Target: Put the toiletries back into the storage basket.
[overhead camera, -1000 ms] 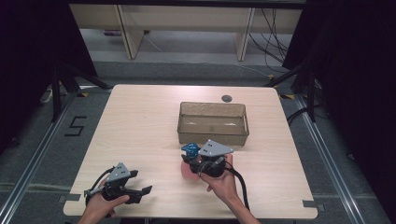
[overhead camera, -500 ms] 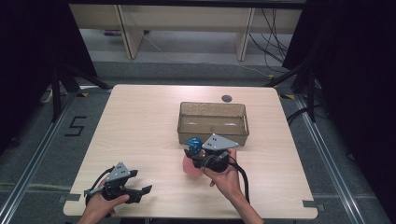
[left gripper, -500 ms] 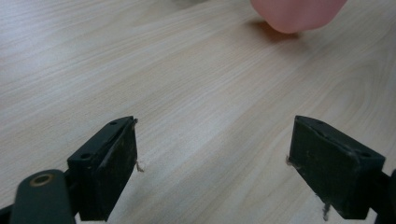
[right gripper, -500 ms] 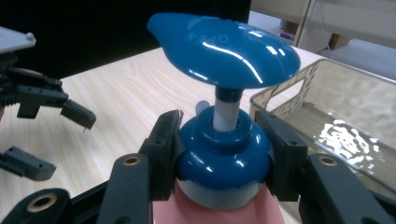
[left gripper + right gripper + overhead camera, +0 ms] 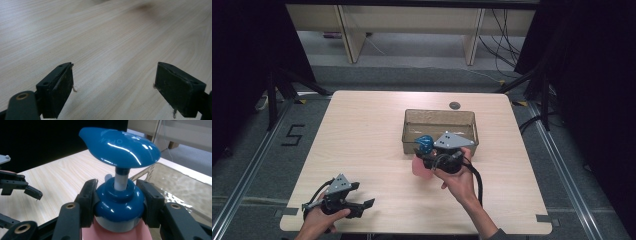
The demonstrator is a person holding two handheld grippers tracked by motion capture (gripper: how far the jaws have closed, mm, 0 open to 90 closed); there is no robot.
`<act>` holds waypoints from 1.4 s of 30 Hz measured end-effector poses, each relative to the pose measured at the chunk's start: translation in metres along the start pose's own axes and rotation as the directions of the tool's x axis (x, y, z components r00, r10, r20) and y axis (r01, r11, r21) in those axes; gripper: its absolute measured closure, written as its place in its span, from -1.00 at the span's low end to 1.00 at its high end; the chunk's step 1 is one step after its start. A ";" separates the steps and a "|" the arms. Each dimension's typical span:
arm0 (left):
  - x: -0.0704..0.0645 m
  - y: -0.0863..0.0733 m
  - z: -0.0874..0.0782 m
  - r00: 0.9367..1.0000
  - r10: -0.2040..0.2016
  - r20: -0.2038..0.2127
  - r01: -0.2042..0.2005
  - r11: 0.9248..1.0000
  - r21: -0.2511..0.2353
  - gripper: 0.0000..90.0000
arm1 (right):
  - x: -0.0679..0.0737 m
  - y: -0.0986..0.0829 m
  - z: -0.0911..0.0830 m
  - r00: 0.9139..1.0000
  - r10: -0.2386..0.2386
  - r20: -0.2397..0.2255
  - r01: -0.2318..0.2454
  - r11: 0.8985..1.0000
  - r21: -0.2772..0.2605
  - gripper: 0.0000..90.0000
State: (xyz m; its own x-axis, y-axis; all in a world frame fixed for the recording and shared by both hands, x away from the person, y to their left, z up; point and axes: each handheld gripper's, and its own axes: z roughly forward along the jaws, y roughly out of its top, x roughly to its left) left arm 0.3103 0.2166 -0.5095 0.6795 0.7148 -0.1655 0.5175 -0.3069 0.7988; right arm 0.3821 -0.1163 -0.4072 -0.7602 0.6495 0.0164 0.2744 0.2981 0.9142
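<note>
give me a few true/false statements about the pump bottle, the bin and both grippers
1. The right gripper clamps the pump bottle at its blue collar. True.
2. The bottle lies inside the clear bin. False: it is held just outside the bin's near wall.
3. The left gripper grips a cloth. False: its jaws stand open above the bare table.
4. The pump head is blue. True.

Our left gripper (image 5: 362, 206) low at near edge, jaws spread wide, our right gripper (image 5: 428, 159) raised mid-table, jaws clamped.
</note>
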 end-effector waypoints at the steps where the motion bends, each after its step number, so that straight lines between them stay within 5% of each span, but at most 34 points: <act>1: 0.000 0.000 0.000 1.000 0.004 0.000 -0.004 1.000 0.002 -0.67 | -0.002 0.002 -0.001 1.000 -0.001 0.005 0.001 1.000 0.001 0.18; 23: 0.001 0.000 -0.001 1.000 -0.007 -0.004 0.007 1.000 0.001 -0.67 | -0.040 0.030 -0.019 0.996 0.044 0.079 -0.041 0.998 -0.040 0.18; 42: 0.001 -0.001 -0.001 1.000 -0.004 0.000 0.004 1.000 -0.002 -0.67 | -0.079 0.042 -0.031 0.979 0.078 0.187 -0.065 0.995 -0.071 0.18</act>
State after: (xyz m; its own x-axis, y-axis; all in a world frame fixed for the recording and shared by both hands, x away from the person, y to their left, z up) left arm 0.3100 0.2178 -0.5094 0.6776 0.7158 -0.1687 0.5189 -0.3028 0.7994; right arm 0.4347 -0.1769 -0.3576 -0.6131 0.7899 0.0115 0.2809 0.2044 0.9377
